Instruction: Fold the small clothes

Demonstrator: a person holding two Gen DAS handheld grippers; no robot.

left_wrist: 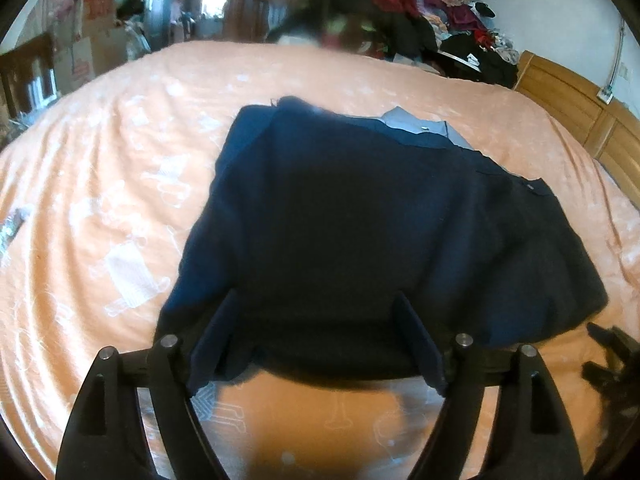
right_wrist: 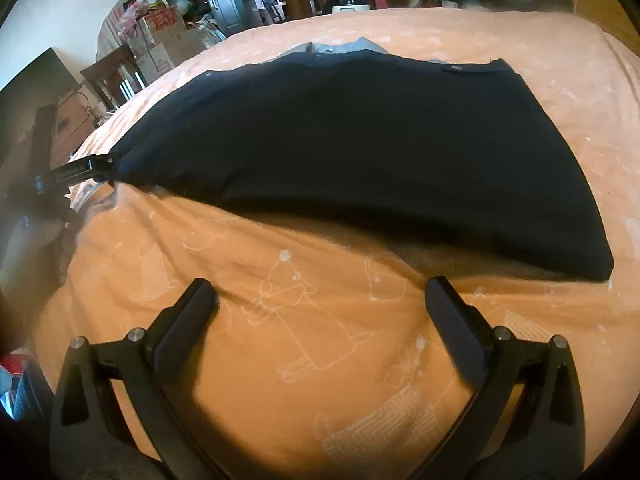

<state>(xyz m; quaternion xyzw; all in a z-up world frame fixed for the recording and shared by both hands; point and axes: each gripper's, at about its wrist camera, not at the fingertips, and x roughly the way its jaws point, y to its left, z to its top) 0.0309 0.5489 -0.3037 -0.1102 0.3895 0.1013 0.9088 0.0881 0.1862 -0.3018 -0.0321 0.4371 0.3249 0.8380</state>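
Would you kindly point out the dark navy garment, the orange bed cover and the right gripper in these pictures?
dark navy garment [right_wrist: 360, 140]: right wrist view, middle of its folded top layer.
orange bed cover [right_wrist: 280, 360]: right wrist view, bare printed patch between the fingers.
right gripper [right_wrist: 320, 292]: right wrist view, midway between its open fingertips.

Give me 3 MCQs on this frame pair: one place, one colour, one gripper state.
1. Where does the navy garment lie?
A. on the orange bedsheet
B. on a chair
C. on the floor

2. What colour is the piece peeking out at the garment's far edge?
A. red
B. grey
C. yellow

3. How is the right gripper?
A. shut on the garment
B. open, short of the garment
C. out of view

Answers:
1 A, sheet surrounds it.
2 B, grey fabric shows.
3 B, fingers spread over bare sheet.
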